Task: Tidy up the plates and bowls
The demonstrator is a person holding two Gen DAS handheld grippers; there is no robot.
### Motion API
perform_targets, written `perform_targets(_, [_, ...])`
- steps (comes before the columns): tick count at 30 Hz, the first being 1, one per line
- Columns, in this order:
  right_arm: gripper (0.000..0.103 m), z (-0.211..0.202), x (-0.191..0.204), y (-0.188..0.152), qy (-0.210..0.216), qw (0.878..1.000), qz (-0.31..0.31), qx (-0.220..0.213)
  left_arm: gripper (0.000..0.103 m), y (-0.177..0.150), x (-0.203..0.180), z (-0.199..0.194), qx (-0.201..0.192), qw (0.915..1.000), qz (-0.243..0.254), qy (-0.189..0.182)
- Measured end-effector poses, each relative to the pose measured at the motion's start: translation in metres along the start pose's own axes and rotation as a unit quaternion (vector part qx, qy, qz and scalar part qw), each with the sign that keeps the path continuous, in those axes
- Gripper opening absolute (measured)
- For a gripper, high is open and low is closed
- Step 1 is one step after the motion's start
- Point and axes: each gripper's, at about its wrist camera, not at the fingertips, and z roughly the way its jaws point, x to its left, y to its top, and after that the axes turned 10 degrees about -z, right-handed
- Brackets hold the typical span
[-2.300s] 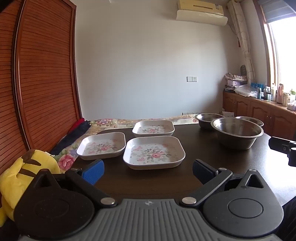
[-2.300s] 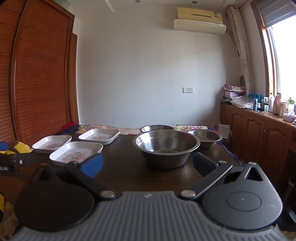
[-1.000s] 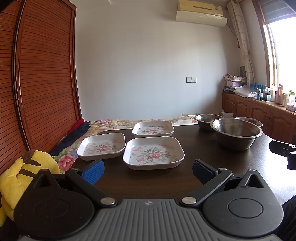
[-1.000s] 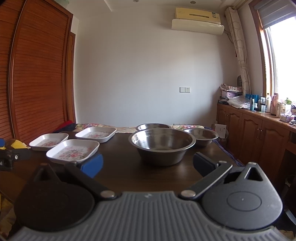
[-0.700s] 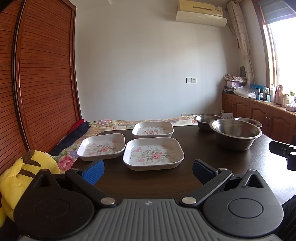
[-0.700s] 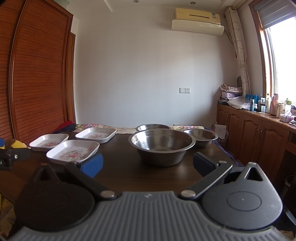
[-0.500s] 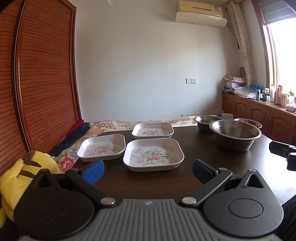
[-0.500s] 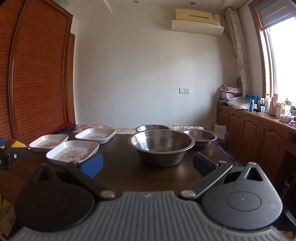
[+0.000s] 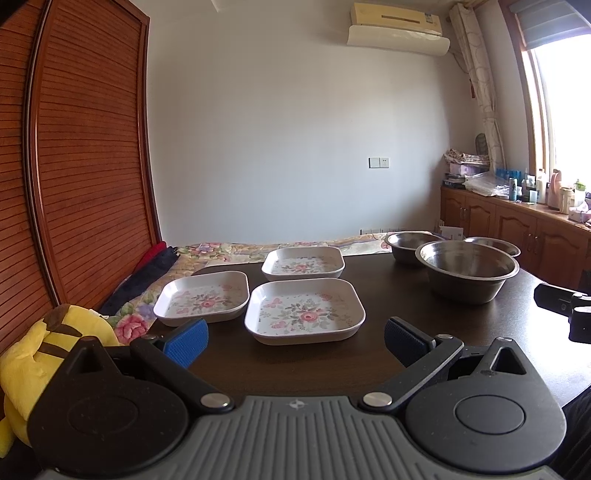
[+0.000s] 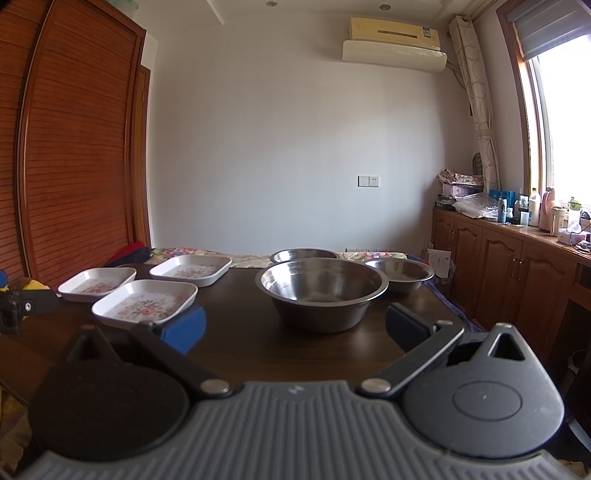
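A plain white wall [image 9: 280, 147] closes the room at the back. High on this wall an air conditioner [image 9: 397, 24] hangs, and lower a light switch [image 9: 378, 162] sits. Left of the wall stands a slatted wooden wardrobe door [image 9: 85, 177]. Right of the wall a bright window [image 9: 565, 110] with a patterned curtain [image 9: 480, 85] gives daylight above wooden cabinets [image 10: 506, 254]. The table [image 10: 240, 339] is dark wood.
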Motion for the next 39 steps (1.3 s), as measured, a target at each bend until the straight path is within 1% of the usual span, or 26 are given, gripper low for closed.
perform_targets(6, [0.103, 0.000, 0.000, 0.000, 0.002, 1.000, -0.001, 0.001, 0.103, -0.003, 0.001, 0.001, 0.003, 1.0000, 0.000, 0.000])
perform_targets(10, [0.103, 0.002, 0.002, -0.003, 0.005, 1.000, -0.003, 0.009, 0.103, -0.006, 0.002, 0.004, 0.009, 1.0000, 0.001, -0.002])
perform_targets(16, [0.103, 0.013, 0.006, -0.012, 0.017, 0.999, -0.005, 0.028, 0.103, -0.016, 0.005, 0.017, 0.033, 0.9994, 0.004, -0.008])
perform_targets(20, [0.103, 0.023, 0.012, -0.011, 0.044, 0.998, -0.014, 0.037, 0.103, -0.018, 0.011, 0.030, 0.047, 0.9988, 0.006, -0.014])
perform_targets(23, [0.103, 0.031, 0.017, -0.006, 0.074, 0.996, -0.023, 0.039, 0.103, -0.016, 0.017, 0.039, 0.054, 0.9985, 0.002, -0.013])
perform_targets(30, [0.103, 0.053, 0.026, 0.012, 0.137, 0.989, -0.033, 0.037, 0.103, -0.001, 0.034, 0.060, 0.063, 0.9980, 0.001, -0.002])
perform_targets(35, [0.103, 0.073, 0.038, 0.025, 0.169, 0.984, -0.048, 0.036, 0.100, 0.011, 0.044, 0.080, 0.072, 0.9974, 0.000, 0.000])
perform_targets(39, [0.103, 0.089, 0.043, 0.031, 0.195, 0.979, -0.050, 0.043, 0.095, 0.017, 0.049, 0.095, 0.081, 0.9967, -0.002, -0.007])
